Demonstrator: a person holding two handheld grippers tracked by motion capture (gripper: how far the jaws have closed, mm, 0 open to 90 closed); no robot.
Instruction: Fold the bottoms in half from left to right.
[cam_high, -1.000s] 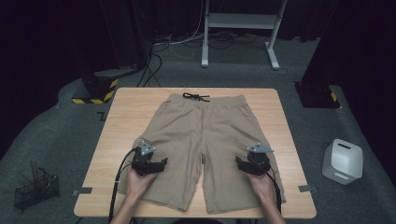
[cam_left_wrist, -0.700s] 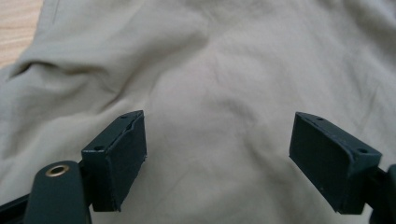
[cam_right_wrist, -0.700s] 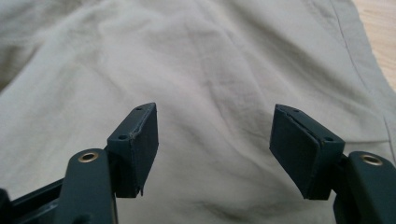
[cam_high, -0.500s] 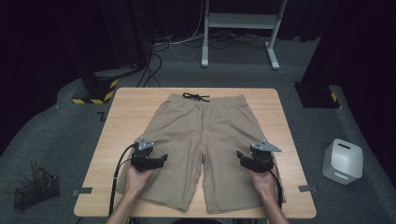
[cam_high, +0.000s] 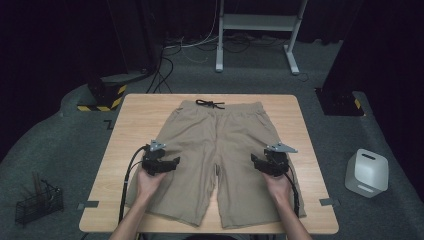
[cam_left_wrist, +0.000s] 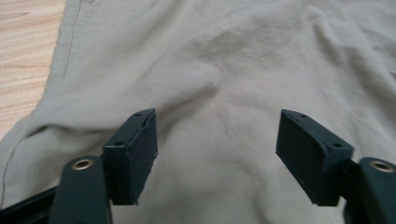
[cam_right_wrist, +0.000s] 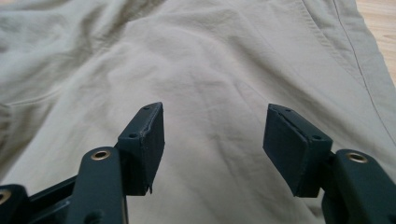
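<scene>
Moved: since the earlier frames we see both grippers drift slightly inward over the shorts; the cloth itself lies as it did.
Shorts (cam_high: 220, 150): we see them spread flat on the table (cam_high: 135, 120), waistband at the far edge, both legs pointing toward the person, hems near the table's near edge.
Drawstring (cam_high: 210, 104): a dark cord, knotted at the middle of the waistband.
Left gripper (cam_high: 167, 164): over the left leg of the shorts, near its outer side — we cannot tell from above whether it touches the fabric.
Left jaws: spread wide in the left gripper view (cam_left_wrist: 217, 154), bare wrinkled cloth between them, nothing pinched.
Left view edge: we see the side seam of the shorts and a strip of table at the upper left.
Right gripper (cam_high: 259, 163): over the right leg, about level with the left one.
Right jaws: spread wide in the right gripper view (cam_right_wrist: 215, 149) — only tan fabric lies in the gap.
Right view edge: we see a seam running down the right side and a corner of table at the top right.
Hands: we see the left hand (cam_high: 150, 182) and the right hand (cam_high: 277, 185), each behind its gripper, forearms coming in from the near edge.
Cables: one trails from each gripper toward the near edge of the table.
</scene>
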